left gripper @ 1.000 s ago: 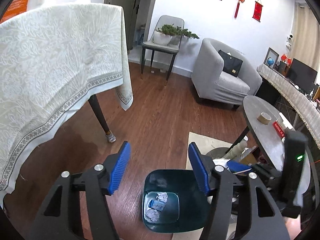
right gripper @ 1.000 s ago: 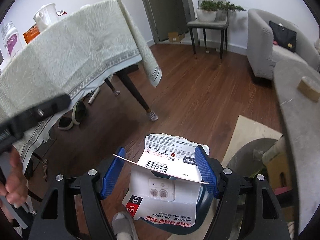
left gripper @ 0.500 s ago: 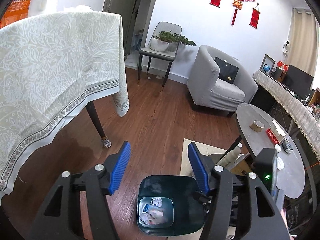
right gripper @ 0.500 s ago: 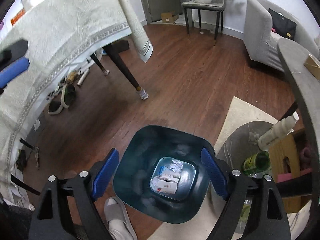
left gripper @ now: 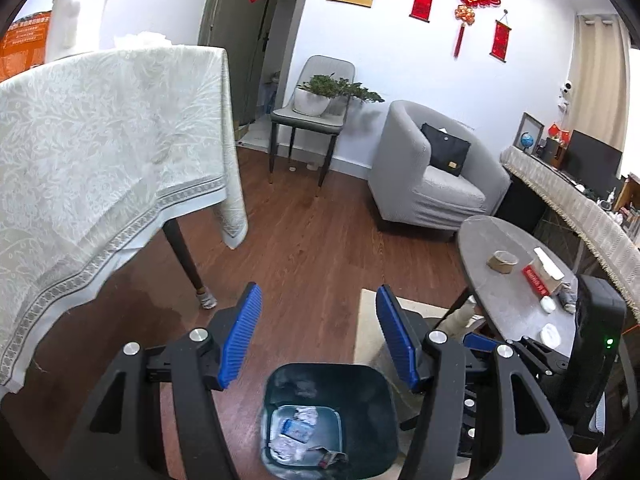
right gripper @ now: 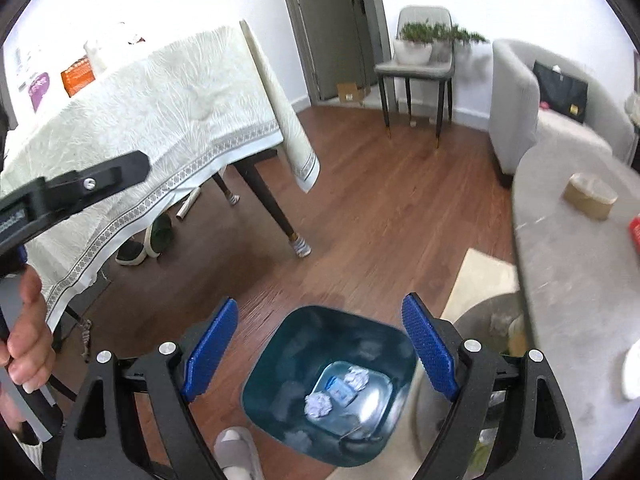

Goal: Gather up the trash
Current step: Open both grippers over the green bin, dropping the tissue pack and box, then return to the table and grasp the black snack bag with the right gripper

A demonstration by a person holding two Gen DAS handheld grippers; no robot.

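Observation:
A dark teal trash bin [left gripper: 376,420] [right gripper: 300,352] stands on the wood floor below both grippers. Crumpled white paper [right gripper: 318,405] and a blue-and-white wrapper [right gripper: 340,390] lie at its bottom, and the same trash [left gripper: 298,430] shows in the left wrist view. My right gripper [right gripper: 320,350] hangs over the bin, jaws wide apart, nothing between its blue pads. Above the bin's near rim, my left gripper [left gripper: 318,332] is open too and holds nothing. The left gripper's black body [right gripper: 72,192] and the hand on it [right gripper: 28,340] show at the left of the right wrist view.
A table under a pale cloth [left gripper: 100,152] stands left, its leg [left gripper: 188,264] near the bin. A grey oval table [left gripper: 516,280] with a tape roll [left gripper: 502,261] is right. A grey armchair [left gripper: 432,176], a chair with a plant [left gripper: 312,112], a rug [left gripper: 368,320], shoes [right gripper: 148,240] and a slippered foot [right gripper: 236,452].
The right gripper's jaws spread and let go of the white printed wrapper, which dropped into the bin. Both grippers have risen a little, and the bin looks smaller and lower in view.

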